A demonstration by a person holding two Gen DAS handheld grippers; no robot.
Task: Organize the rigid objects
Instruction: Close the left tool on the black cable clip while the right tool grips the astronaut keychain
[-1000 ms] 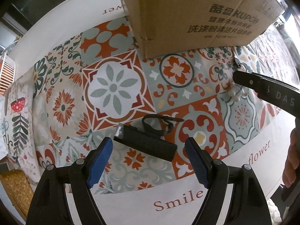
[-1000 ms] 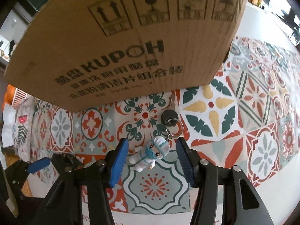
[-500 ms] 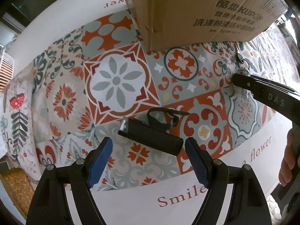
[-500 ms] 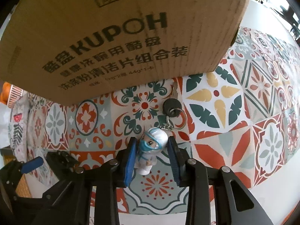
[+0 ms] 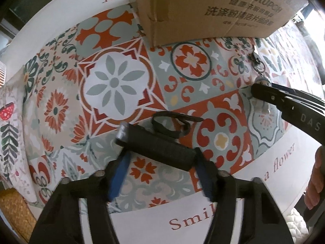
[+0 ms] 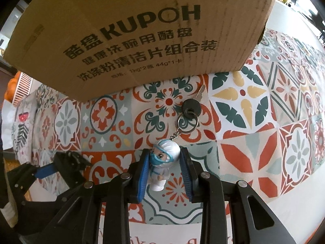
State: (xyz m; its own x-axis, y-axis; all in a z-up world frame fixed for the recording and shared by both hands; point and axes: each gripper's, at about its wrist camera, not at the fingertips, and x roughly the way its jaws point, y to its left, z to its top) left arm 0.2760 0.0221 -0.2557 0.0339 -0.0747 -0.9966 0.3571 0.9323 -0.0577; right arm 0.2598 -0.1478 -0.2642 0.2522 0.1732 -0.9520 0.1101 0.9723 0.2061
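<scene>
Count: one cardboard box (image 6: pixel 142 32) beyond the claws; one figurine keychain (image 6: pixel 164 160) between right claw pads; one black flashlight (image 5: pixel 158 146) between left claw pads.

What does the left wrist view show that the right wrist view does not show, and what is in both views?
Only the left wrist view: the full black flashlight with its strap, the left gripper closing on it, and a hand.

Only the right wrist view: the figurine's face and body, pressed between the right gripper's pads, the chain and ring clearly, and the KUPOH box's handling marks.

Both: the box, the tiled cloth, the key, and each view sees the other gripper.
</scene>
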